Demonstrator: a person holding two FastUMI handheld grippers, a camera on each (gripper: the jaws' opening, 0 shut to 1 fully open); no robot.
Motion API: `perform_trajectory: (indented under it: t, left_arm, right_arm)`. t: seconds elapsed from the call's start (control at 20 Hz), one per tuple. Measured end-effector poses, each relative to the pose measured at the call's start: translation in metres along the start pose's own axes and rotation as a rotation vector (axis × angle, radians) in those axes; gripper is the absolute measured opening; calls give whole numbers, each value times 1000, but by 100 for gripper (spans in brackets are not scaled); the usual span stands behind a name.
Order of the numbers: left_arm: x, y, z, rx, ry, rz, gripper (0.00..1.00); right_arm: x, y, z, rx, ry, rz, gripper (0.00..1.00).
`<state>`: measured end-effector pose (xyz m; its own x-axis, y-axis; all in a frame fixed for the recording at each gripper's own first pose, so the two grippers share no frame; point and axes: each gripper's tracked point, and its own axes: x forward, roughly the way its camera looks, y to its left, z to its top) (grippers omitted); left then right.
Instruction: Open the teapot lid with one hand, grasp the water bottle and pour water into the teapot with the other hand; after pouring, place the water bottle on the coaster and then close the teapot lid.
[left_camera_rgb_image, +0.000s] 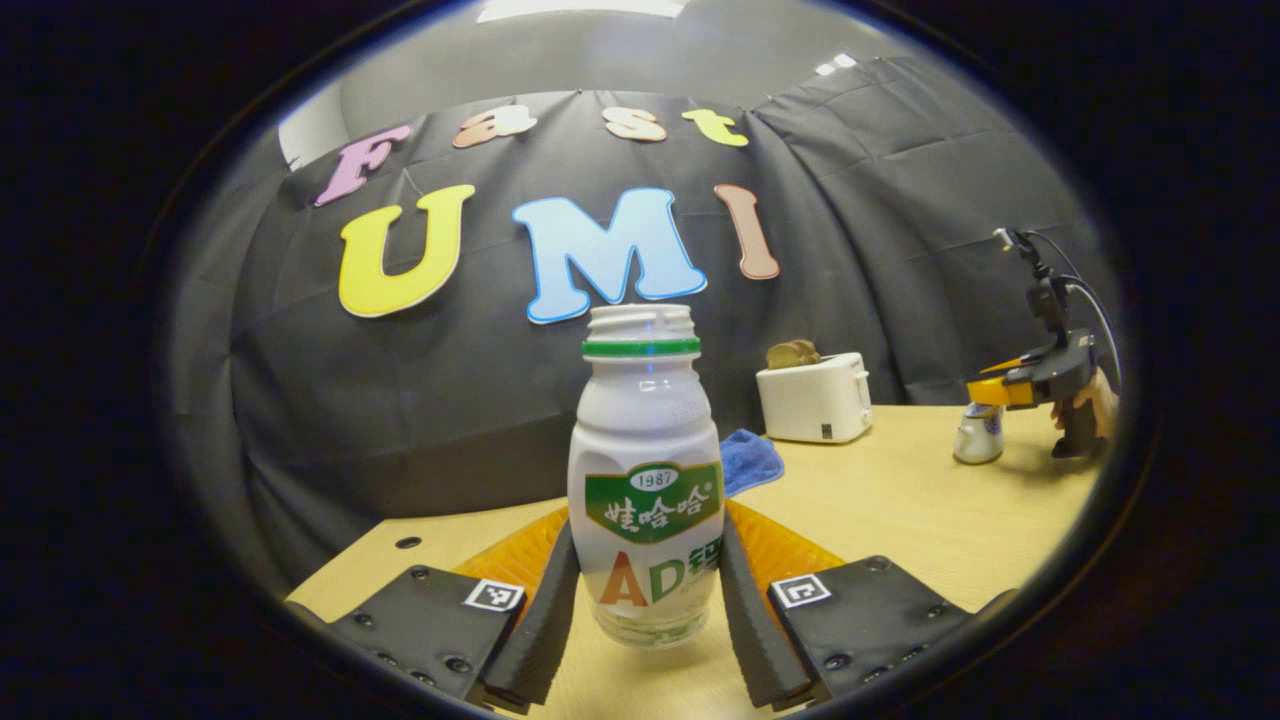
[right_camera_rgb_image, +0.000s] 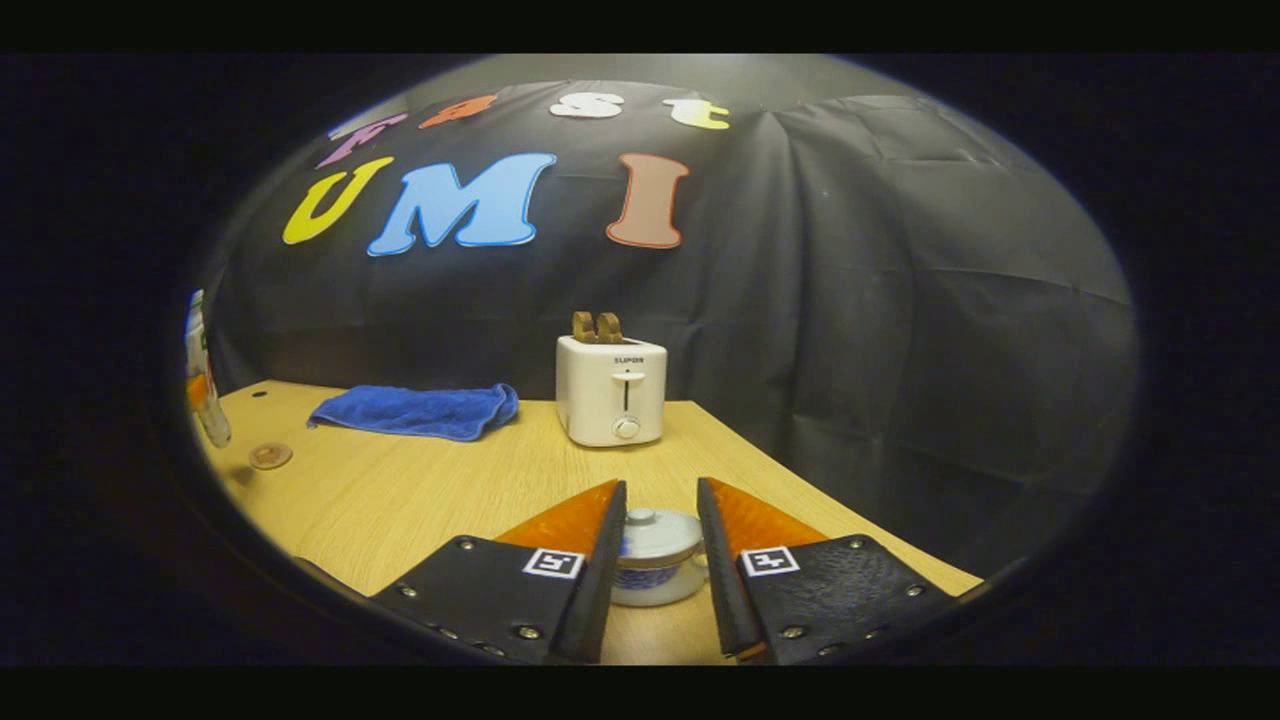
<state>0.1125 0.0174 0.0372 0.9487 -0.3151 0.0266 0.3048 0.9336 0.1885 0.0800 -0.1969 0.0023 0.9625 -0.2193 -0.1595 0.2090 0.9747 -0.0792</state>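
Early stage, nothing poured yet. In the left gripper view the capless water bottle (left_camera_rgb_image: 646, 470) stands upright on the worktop (left_camera_rgb_image: 900, 500), flanked by the left tool (left_camera_rgb_image: 646, 610); its fingers sit against the bottle's sides, so it is judged pinched, not yet lifted. In the right gripper view the right tool (right_camera_rgb_image: 660, 560) is spread around the teapot (right_camera_rgb_image: 655, 568), lid (right_camera_rgb_image: 655, 535) still seated, no contact seen. The coaster (right_camera_rgb_image: 270, 456) lies bare at far left, near the bottle. A blue cloth (right_camera_rgb_image: 415, 410) and toaster (right_camera_rgb_image: 611, 390) stand behind. Left to do: lid off, pour, bottle onto coaster, lid back.
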Motion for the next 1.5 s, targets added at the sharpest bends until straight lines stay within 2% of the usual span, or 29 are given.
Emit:
perform_trajectory:
  t: [0.1,0.2,0.35,0.5,0.55,0.6,0.65,0.7,0.8,0.85,0.9,0.95,1.0,1.05,1.1,1.15,1.2,1.25,1.3,1.35,1.45,1.5]
  left_arm:
    - [-1,3,1,0,-3,4,80]
    - [-2,5,1,4,-1,7,80]
    - [-2,5,1,4,3,5,80]
    - [-3,8,2,6,7,6,80]
    - [-3,10,1,9,12,6,75]
    - [-4,11,2,12,12,5,80]
    - [-3,12,4,11,8,4,80]
    - [-1,15,4,0,4,7,75]
    - [5,18,4,-46,-2,6,75]
    - [7,19,4,-69,-4,6,75]
    - [10,23,4,-98,-19,13,80]
    - [13,25,6,-126,-32,16,75]
    - [16,27,3,-144,-31,20,75]
    - [21,29,1,-146,-29,21,77]
    - [28,32,-2,-143,-27,35,80]
    - [34,35,-2,-140,-32,39,75]
    - [40,36,0,-132,-42,47,75]
    - [47,38,-2,-133,-36,47,80]
    - [55,38,-9,-143,-21,46,70]
    - [62,38,-15,-164,-5,41,69]
    - [74,40,-26,-186,26,39,80]
    - [80,40,-30,-180,33,42,80]
  right_arm:
    - [-16,3,7,-12,-21,21,43]
    - [-22,-6,7,-74,-19,-18,42]
    - [-23,-21,-14,-125,67,-79,43]
    - [-13,-21,-29,-95,118,-94,42]
    - [-13,-20,-25,-83,99,-96,42]
    - [-21,-19,-15,-70,74,-89,43]
    - [-30,-18,-6,-62,38,-88,42]
    - [-37,-12,4,-58,6,-78,42]
    - [-49,8,11,-48,-20,-40,42]
    - [-53,20,14,-39,-28,-17,27]
    - [-58,34,17,-31,-38,10,28]
    - [-62,49,18,-27,-46,37,42]
    - [-67,64,17,-27,-52,69,44]
    - [-71,79,16,-31,-56,101,45]
    - [-74,94,16,-38,-63,133,30]
    - [-78,107,15,-48,-65,160,45]
    - [-80,118,14,-57,-65,186,45]
    - [-82,127,12,-62,-62,208,45]
    - [-84,132,10,-62,-61,222,45]
    - [-85,136,9,-60,-58,235,45]
    - [-86,140,6,-53,-55,249,45]
    - [-86,140,6,-53,-54,251,45]
